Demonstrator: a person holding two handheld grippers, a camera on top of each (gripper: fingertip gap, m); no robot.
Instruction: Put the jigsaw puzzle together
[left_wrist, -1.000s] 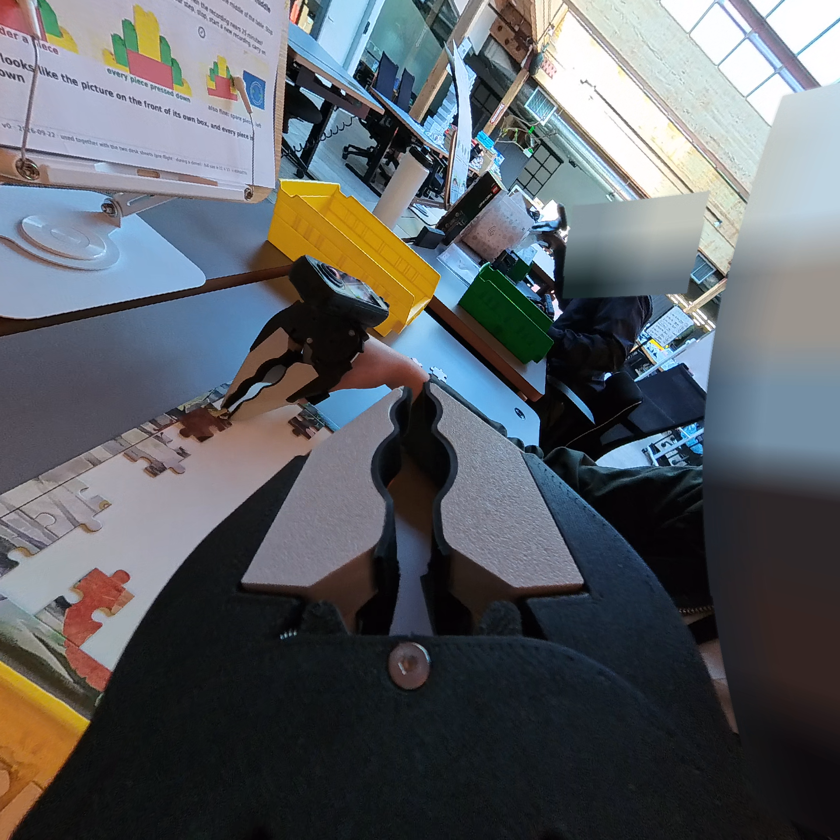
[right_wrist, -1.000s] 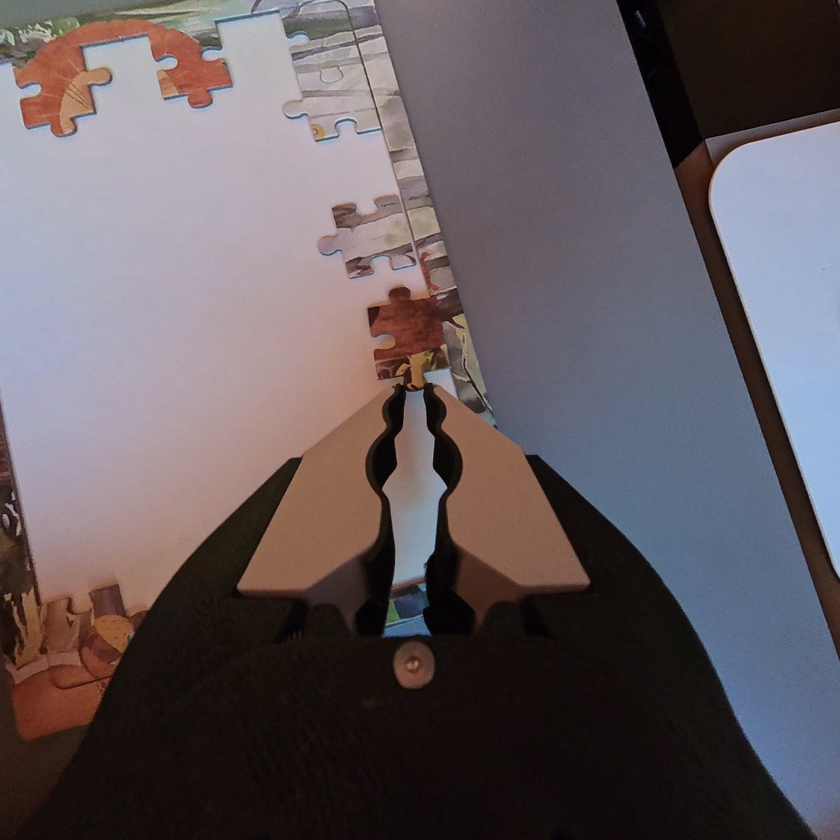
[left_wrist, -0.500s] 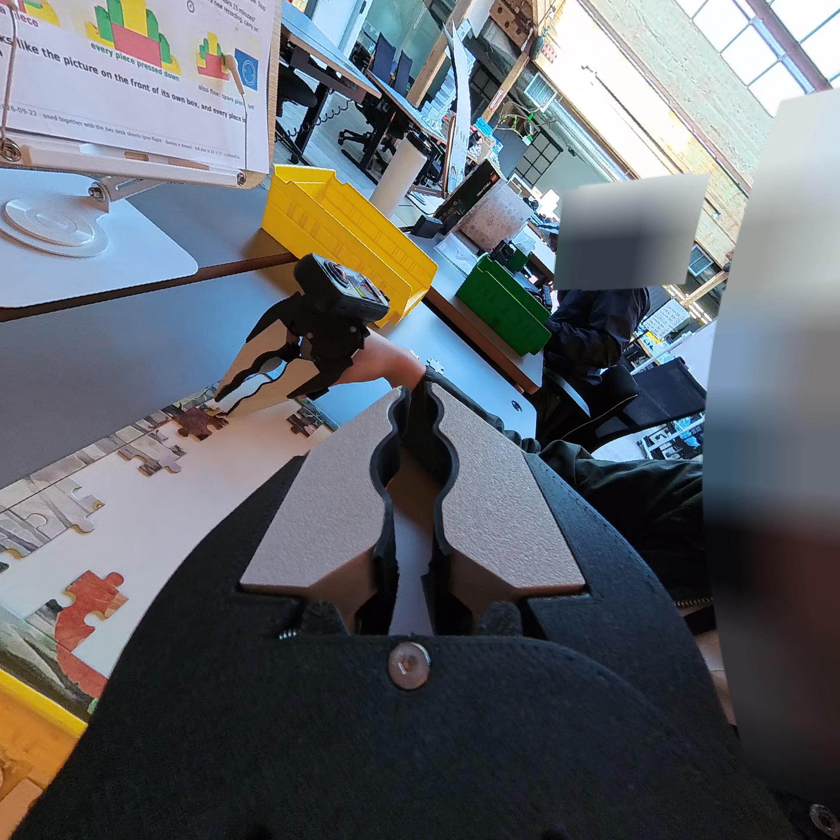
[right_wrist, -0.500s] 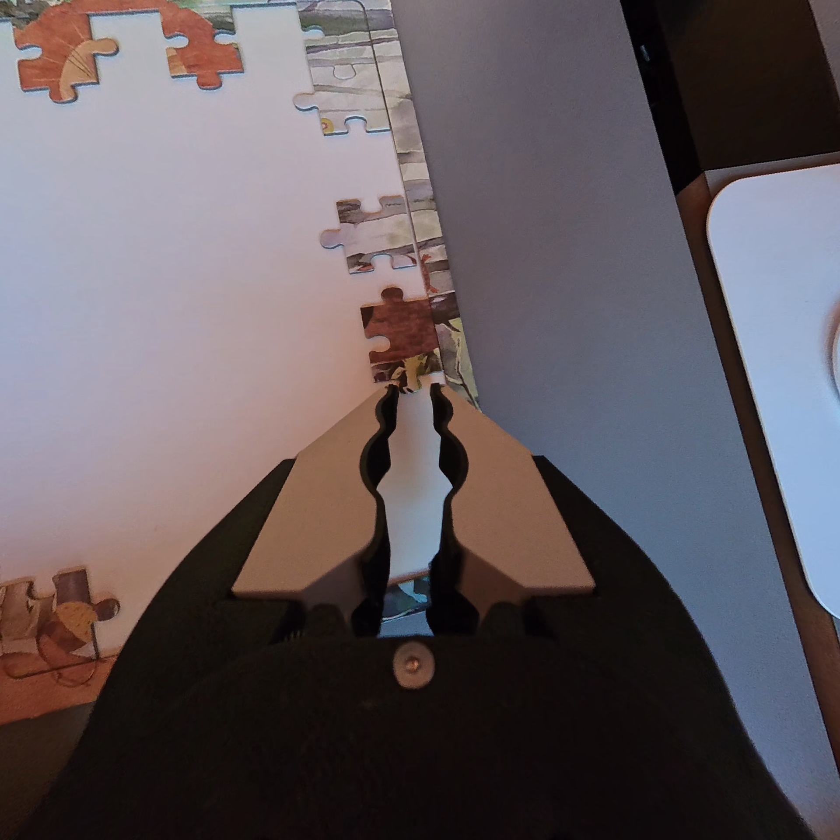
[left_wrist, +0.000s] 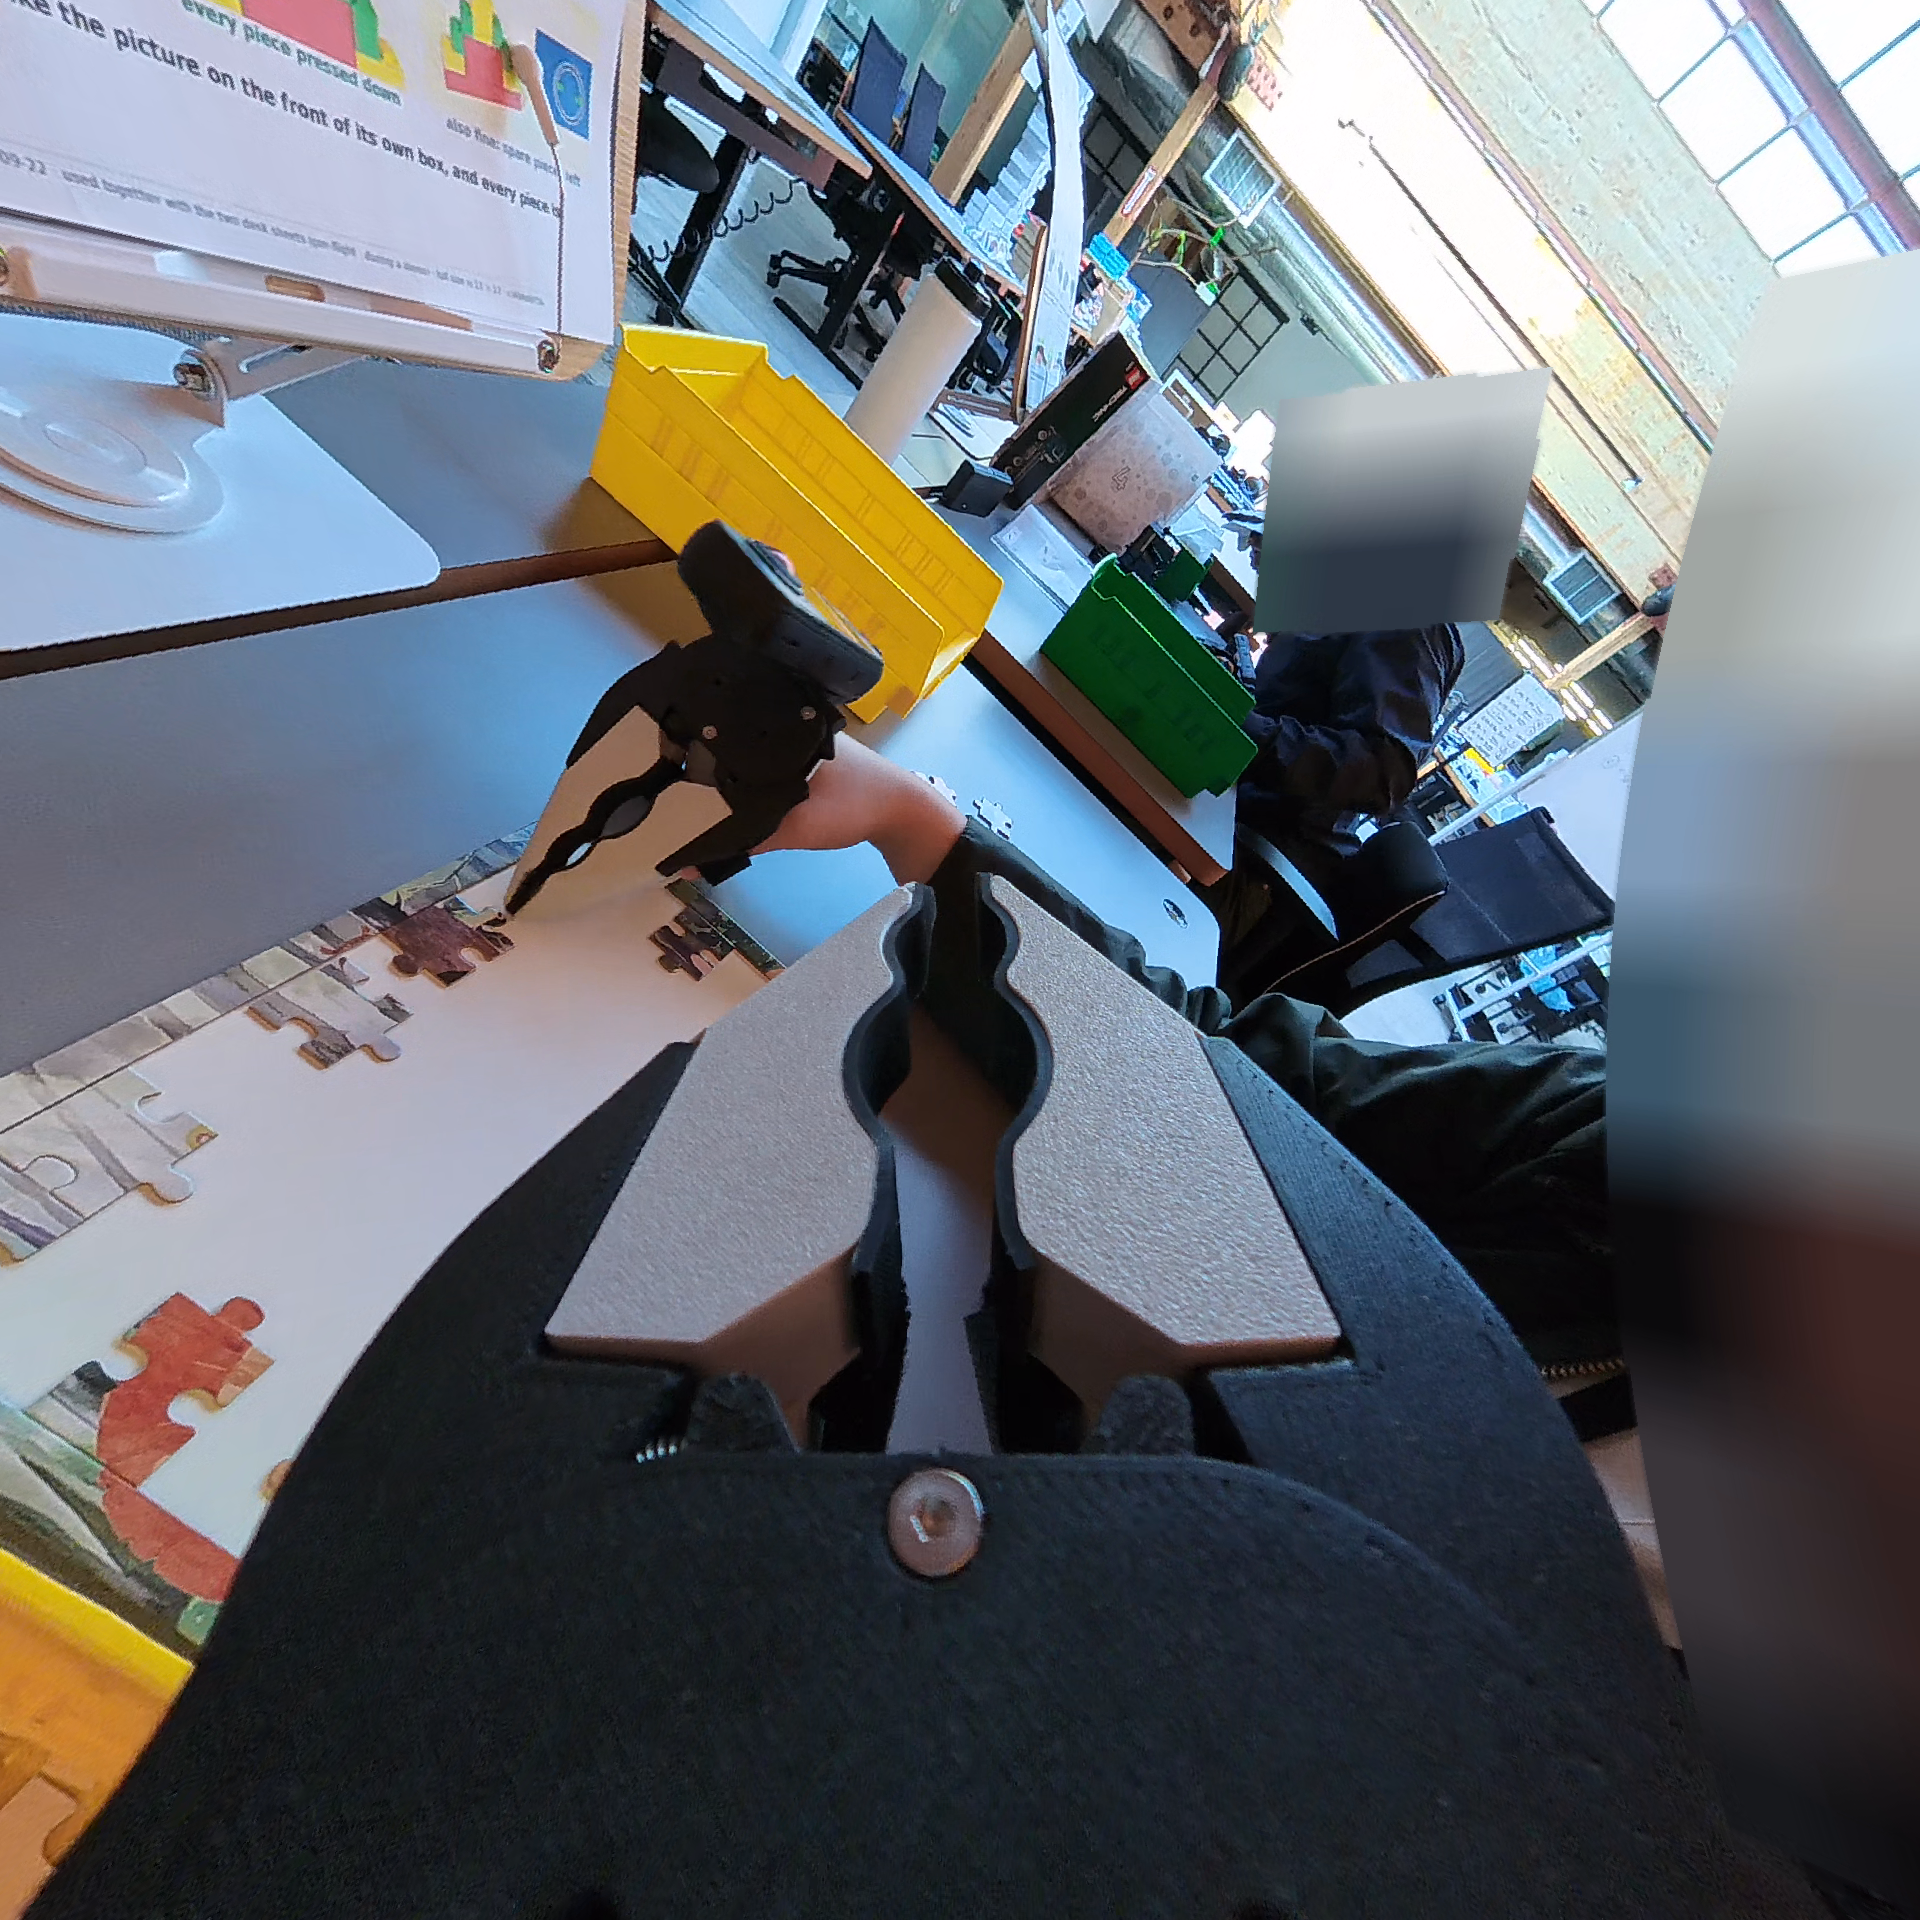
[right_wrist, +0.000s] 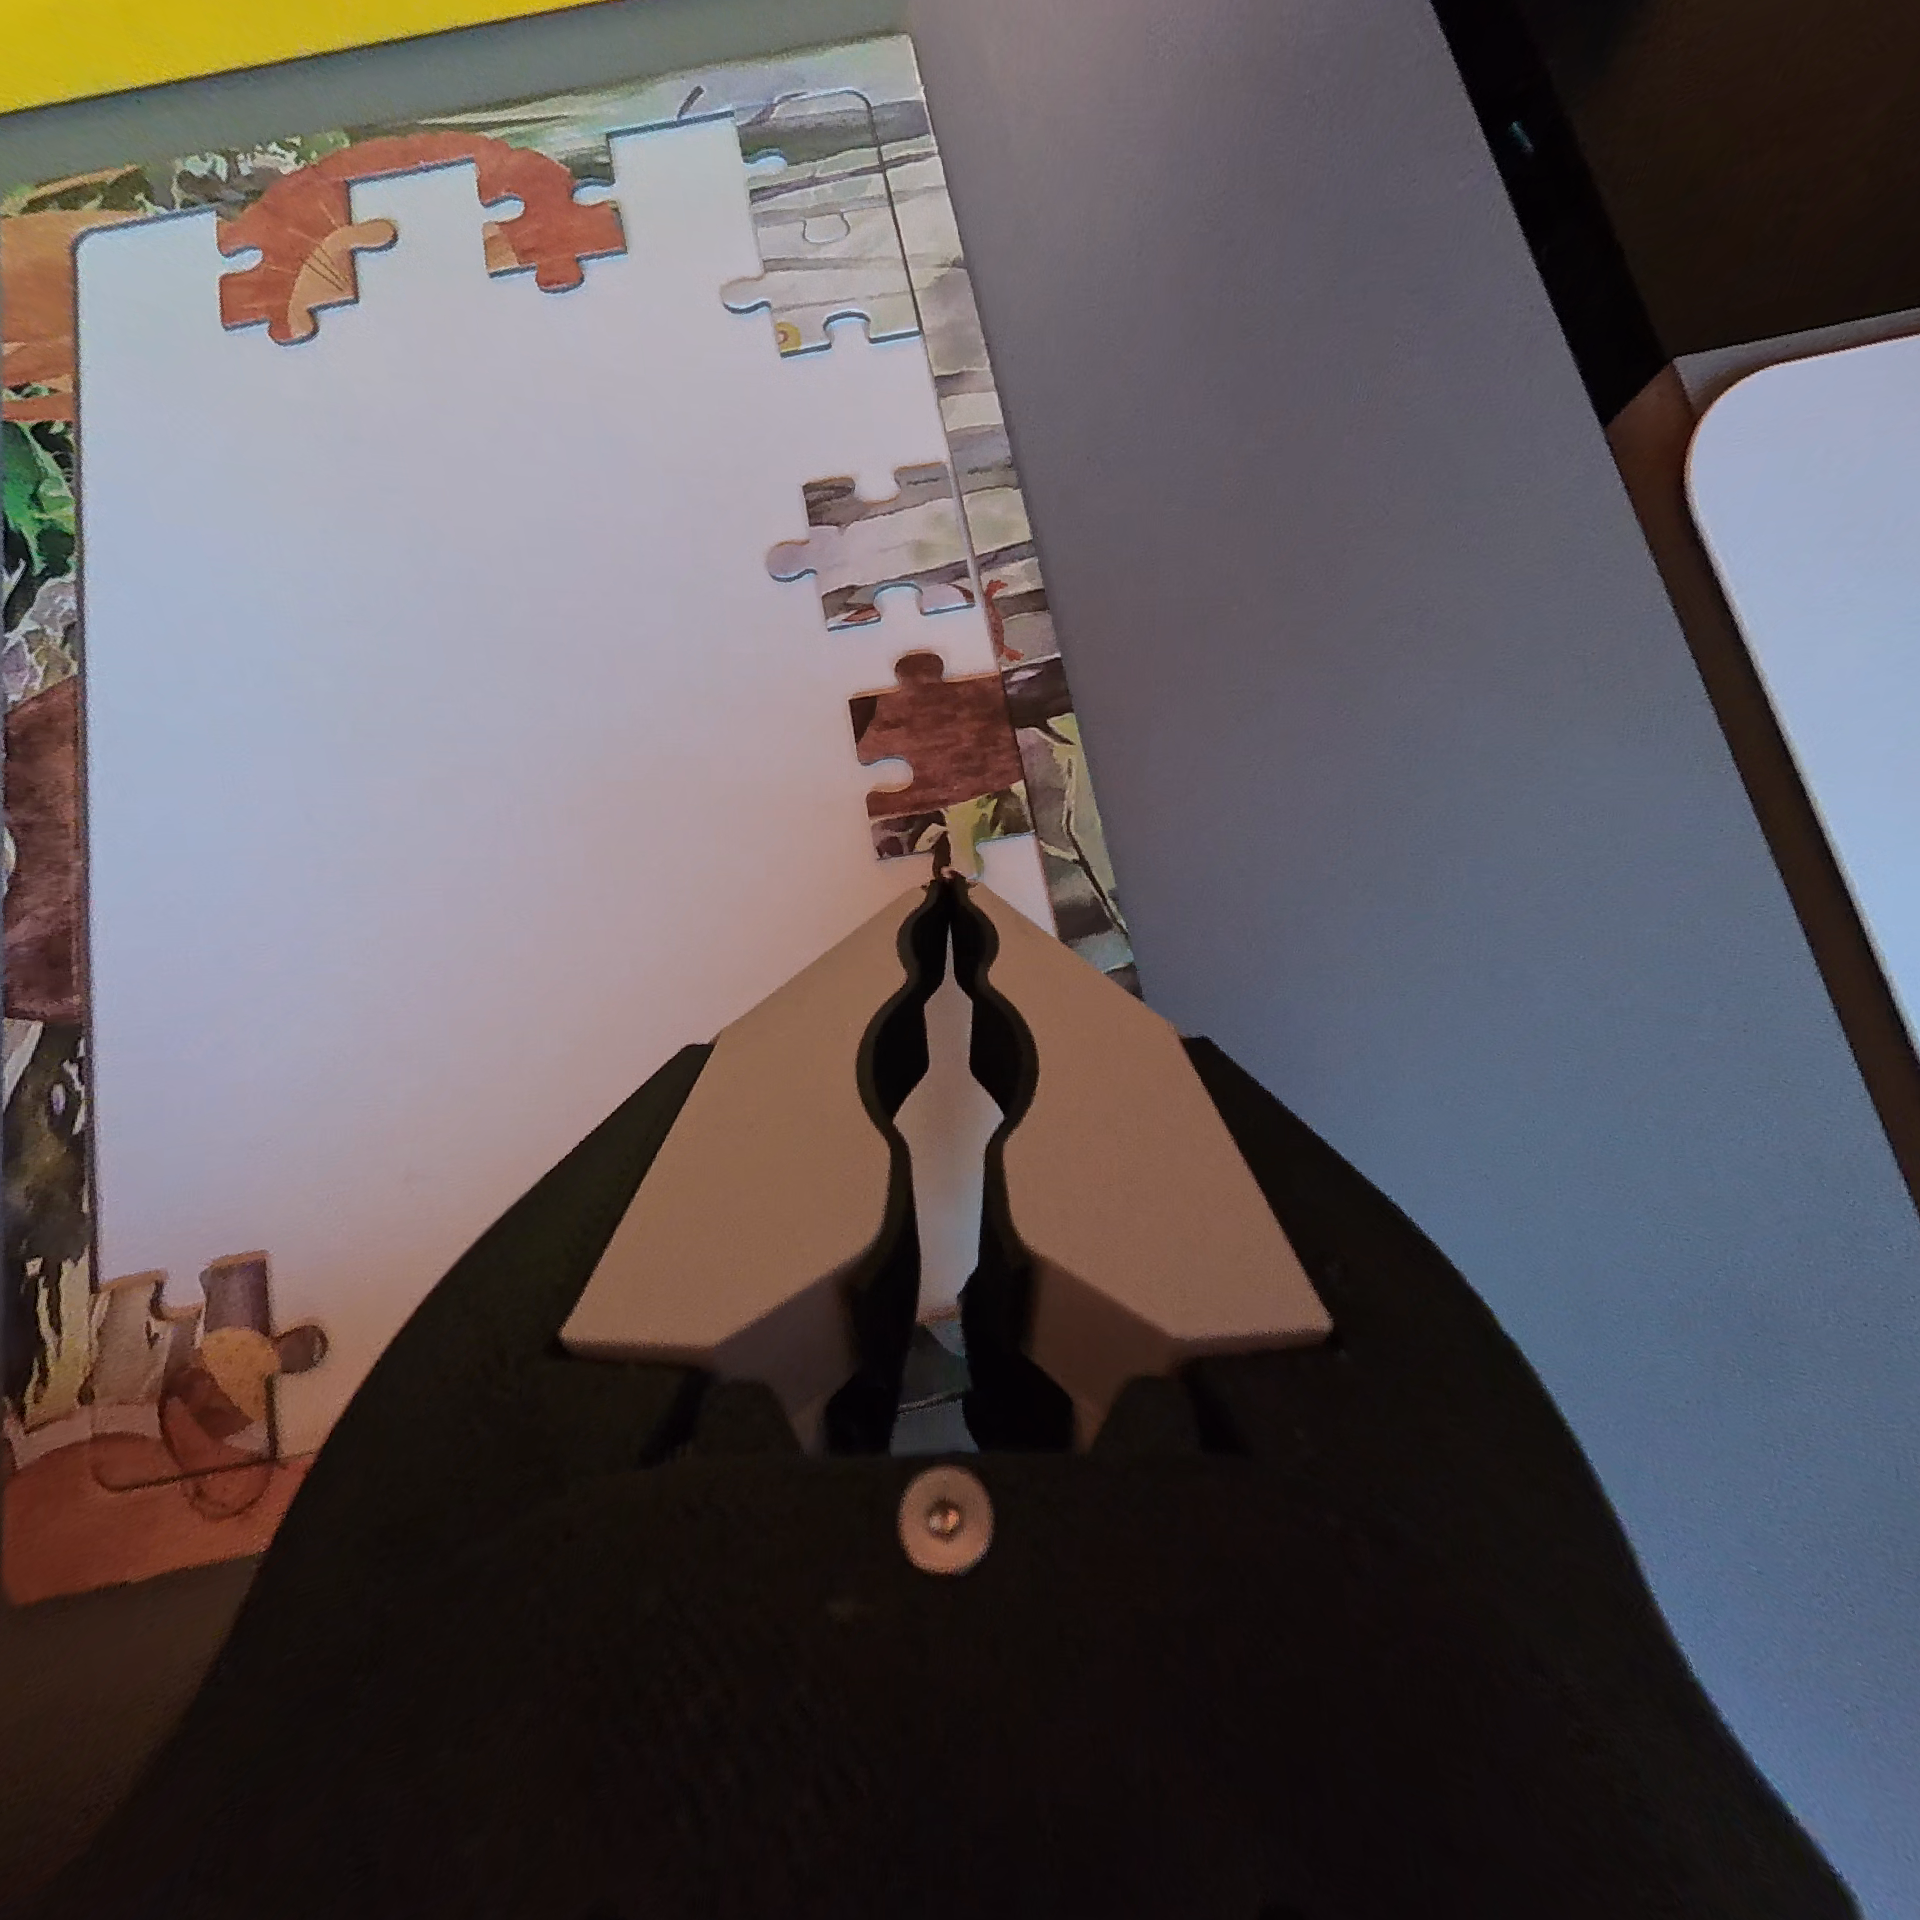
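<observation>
The puzzle board (right_wrist: 468, 727) is white inside, with picture pieces set along its rim. A brown piece (right_wrist: 940, 743) lies flat at the right border; it also shows in the left wrist view (left_wrist: 442, 940). My right gripper (right_wrist: 945, 883) is shut, its tips meeting at the piece's lower knob with nothing lifted. The left wrist view shows the right gripper (left_wrist: 511, 912) tip-down on the board beside that piece. My left gripper (left_wrist: 951, 899) hovers above the board's near side, its tips slightly apart and empty.
A grey piece (right_wrist: 894, 551) and orange pieces (right_wrist: 301, 249) sit at the board's edges. Loose pieces (left_wrist: 992, 816) lie on the grey table. A yellow bin (left_wrist: 790, 499), a green bin (left_wrist: 1143, 665) and a white stand base (left_wrist: 208, 520) stand behind. A person (left_wrist: 1351, 727) sits beyond. Some 25 centimetres of space lies between my two pairs of fingers.
The right jaws stood open around the brown piece's lower knob and have now closed tip to tip. The piece stayed flat on the board. The left tips parted a little.
</observation>
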